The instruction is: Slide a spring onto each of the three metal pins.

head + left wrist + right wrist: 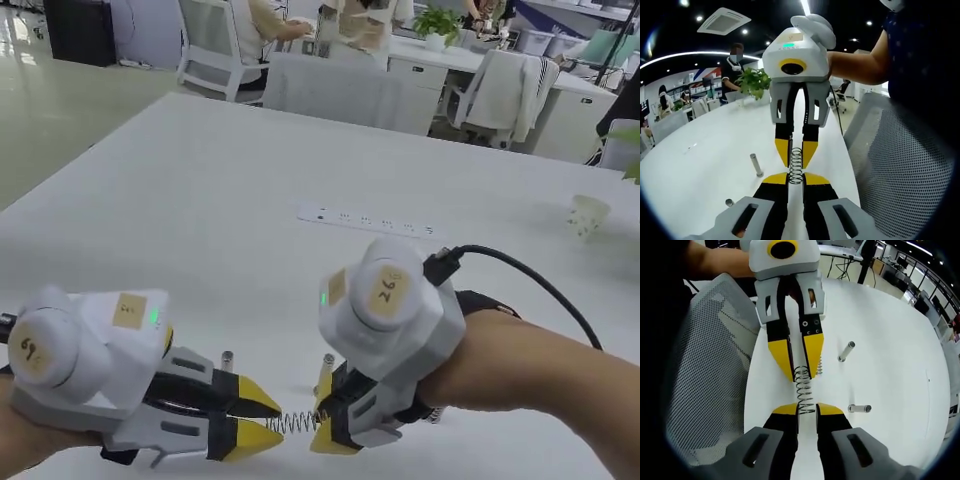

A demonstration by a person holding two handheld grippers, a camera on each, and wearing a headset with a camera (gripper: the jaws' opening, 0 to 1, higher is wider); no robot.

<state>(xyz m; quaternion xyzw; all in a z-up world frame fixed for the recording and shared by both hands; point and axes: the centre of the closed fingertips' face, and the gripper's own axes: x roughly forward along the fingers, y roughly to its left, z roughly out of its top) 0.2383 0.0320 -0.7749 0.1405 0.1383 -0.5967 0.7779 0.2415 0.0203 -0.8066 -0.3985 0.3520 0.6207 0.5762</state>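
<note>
right gripper view: two pins (846, 351), one held spring (804, 389)

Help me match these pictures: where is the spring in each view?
Head view: spring lies bottom centre, horizontal.
Left gripper view: centre, just above the left tongs.
Right gripper view: centre, just above the right tongs.
Shared landmark: the yellow tips gripping each spring end.

Spring (291, 422) (horizontal) near upright pin (227, 362)
</note>
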